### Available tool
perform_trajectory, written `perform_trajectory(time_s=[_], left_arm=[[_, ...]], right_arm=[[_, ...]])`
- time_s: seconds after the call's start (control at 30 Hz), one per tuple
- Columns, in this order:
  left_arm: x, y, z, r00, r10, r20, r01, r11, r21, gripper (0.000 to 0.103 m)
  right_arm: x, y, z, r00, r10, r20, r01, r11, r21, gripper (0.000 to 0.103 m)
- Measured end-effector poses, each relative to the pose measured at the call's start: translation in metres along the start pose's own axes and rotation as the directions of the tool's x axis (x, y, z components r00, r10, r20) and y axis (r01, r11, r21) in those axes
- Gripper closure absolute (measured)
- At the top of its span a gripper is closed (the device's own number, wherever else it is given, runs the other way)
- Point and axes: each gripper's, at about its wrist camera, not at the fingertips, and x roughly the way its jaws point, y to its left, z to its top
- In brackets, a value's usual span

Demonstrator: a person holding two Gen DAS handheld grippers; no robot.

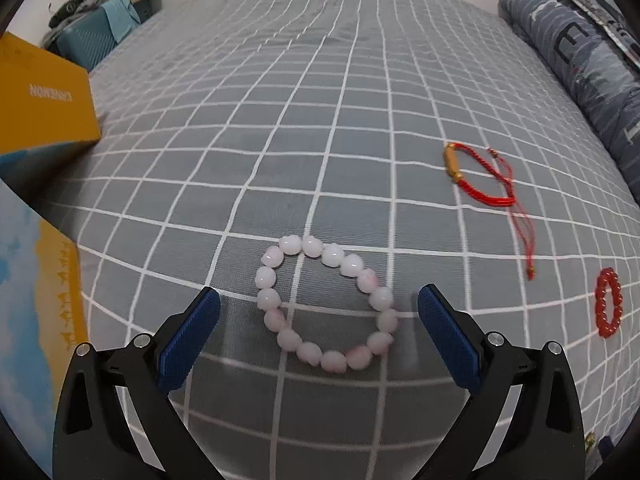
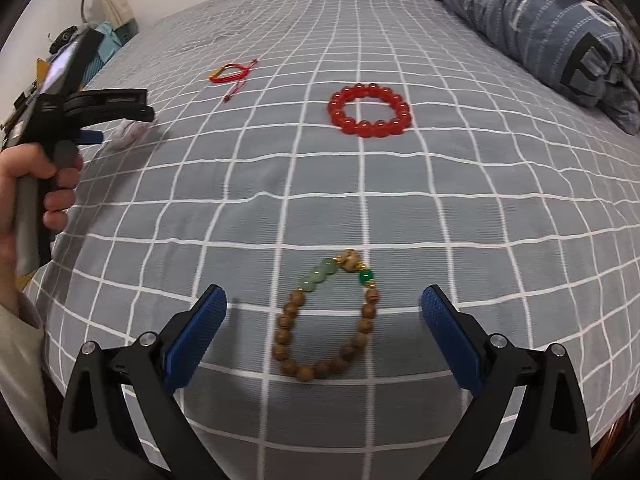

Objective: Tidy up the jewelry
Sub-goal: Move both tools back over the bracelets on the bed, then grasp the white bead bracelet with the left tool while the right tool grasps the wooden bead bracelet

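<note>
1. While both tools hover low over the bed (image 1: 320,120), the left hand-held gripper (image 1: 319,304) is spread wide with the pale pink bead bracelet (image 1: 326,306) lying flat between its fingers, untouched.
2. The right hand-held gripper (image 2: 323,304) is likewise spread, straddling the brown wooden bead bracelet (image 2: 326,320) with its green beads, which also rests on the sheet.
3. Farther out lie the red bead bracelet (image 2: 370,110) and, beyond it, the red cord bracelet (image 2: 232,72) with a gold tube; both are well apart from either tool.
4. A yellow box (image 1: 40,108) sits at the left edge of the bed, possibly the place for the jewelry.
5. Risks, as I judge them: closing across a loop may squash it so beads roll out of the pads; the soft sheet could bunch into the grip; the cord's loose tail may snag.
</note>
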Motion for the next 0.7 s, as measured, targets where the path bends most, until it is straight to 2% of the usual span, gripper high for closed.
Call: perform_trajectory(time_s=[0.1, 0.23, 0.43, 0.63, 0.7], left_arm=[[0.01, 0.002, 0.002, 1.0, -0.02, -0.022, 0.02, 1.0, -0.014, 0.006], [0.013, 0.001, 0.003, 1.0, -0.008, -0.01, 0.008, 1.0, 0.006, 0.006], [0.014, 0.0, 0.003, 1.0, -0.008, -0.015, 0.008, 1.0, -0.005, 0.007], [0.01, -0.003, -0.002, 1.0, -0.015, -0.007, 0.015, 1.0, 0.001, 0.03], [0.008, -0.004, -0.004, 1.0, -0.018, -0.002, 0.018, 1.0, 0.012, 0.041]], right_arm=[[0.004, -0.001, -0.001, 1.0, 0.005, -0.01, -0.005, 1.0, 0.007, 0.009], [0.004, -0.001, -0.002, 1.0, 0.004, -0.005, -0.004, 1.0, 0.012, 0.009], [0.011, -0.002, 0.0, 1.0, -0.024, -0.011, 0.024, 1.0, 0.014, 0.021], [0.011, -0.003, 0.001, 0.998, -0.063, -0.002, 0.063, 0.998, 0.005, 0.042], [0.01, -0.002, 0.0, 0.997, -0.072, 0.004, 0.072, 0.997, -0.004, 0.053]])
